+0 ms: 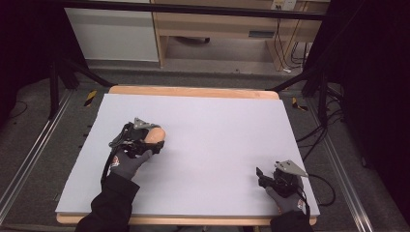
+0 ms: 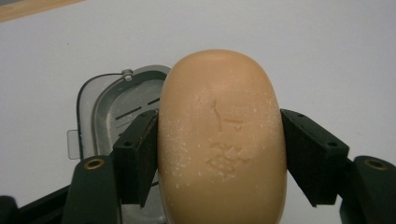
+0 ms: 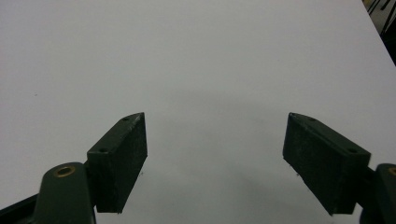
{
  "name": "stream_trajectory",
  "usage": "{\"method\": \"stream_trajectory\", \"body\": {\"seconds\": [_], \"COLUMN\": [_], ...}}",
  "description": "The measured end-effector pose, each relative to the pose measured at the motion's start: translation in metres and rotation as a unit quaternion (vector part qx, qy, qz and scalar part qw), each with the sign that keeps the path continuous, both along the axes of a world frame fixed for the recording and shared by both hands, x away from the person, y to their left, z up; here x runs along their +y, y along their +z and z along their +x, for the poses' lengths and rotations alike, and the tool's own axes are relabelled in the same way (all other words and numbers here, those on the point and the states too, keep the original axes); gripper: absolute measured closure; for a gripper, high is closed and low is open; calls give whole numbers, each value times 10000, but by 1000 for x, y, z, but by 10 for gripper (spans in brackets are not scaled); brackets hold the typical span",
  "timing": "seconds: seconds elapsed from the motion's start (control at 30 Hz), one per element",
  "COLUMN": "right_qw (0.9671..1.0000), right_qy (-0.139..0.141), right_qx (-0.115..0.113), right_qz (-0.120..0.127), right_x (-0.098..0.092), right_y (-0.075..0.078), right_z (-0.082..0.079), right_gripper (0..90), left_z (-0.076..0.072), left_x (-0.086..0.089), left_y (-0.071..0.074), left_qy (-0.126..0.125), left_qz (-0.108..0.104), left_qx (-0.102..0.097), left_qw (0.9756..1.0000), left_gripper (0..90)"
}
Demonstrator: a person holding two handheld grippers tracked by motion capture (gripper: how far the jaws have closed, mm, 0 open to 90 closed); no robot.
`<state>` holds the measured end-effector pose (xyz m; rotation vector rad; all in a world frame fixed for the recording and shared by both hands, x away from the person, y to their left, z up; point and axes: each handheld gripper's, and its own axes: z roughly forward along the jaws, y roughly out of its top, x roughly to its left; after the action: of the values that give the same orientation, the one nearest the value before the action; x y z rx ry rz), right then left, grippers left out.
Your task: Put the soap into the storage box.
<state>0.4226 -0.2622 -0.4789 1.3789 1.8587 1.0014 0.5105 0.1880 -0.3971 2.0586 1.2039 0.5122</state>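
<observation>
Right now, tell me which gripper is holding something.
The left gripper: its jaws are shut on the tan soap bar. The right gripper is open with nothing between its jaws.

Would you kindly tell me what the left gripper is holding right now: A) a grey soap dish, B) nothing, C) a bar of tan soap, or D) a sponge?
C: in the left gripper view, the left gripper has its black fingers pressed against both sides of the bar of tan soap, with the grey soap dish lying behind it.

The oval tan-orange bar of soap point(image 2: 222, 140) I hold has a stamped mark and pale whitish specks on its face. My left gripper point(image 2: 219, 154) pads are matt black with brass-coloured screws. Behind sits a grey translucent plastic soap dish point(image 2: 109, 105). The table sheet point(image 1: 217, 130) is pale lavender-white, edged in light wood.
</observation>
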Motion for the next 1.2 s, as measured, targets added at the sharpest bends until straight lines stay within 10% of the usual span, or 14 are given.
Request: {"method": "stream_trajectory", "body": {"seconds": [1.2], "right_qw": [10000], "right_qy": [15], "right_qx": [6], "right_qz": [7], "right_x": [1], "right_y": [0], "right_z": [0], "right_gripper": [218], "left_z": [29], "left_x": [15], "left_y": [-16], "left_qy": [438], "left_qz": [165], "left_qx": [181], "left_qw": [9987], "left_gripper": [320]}}
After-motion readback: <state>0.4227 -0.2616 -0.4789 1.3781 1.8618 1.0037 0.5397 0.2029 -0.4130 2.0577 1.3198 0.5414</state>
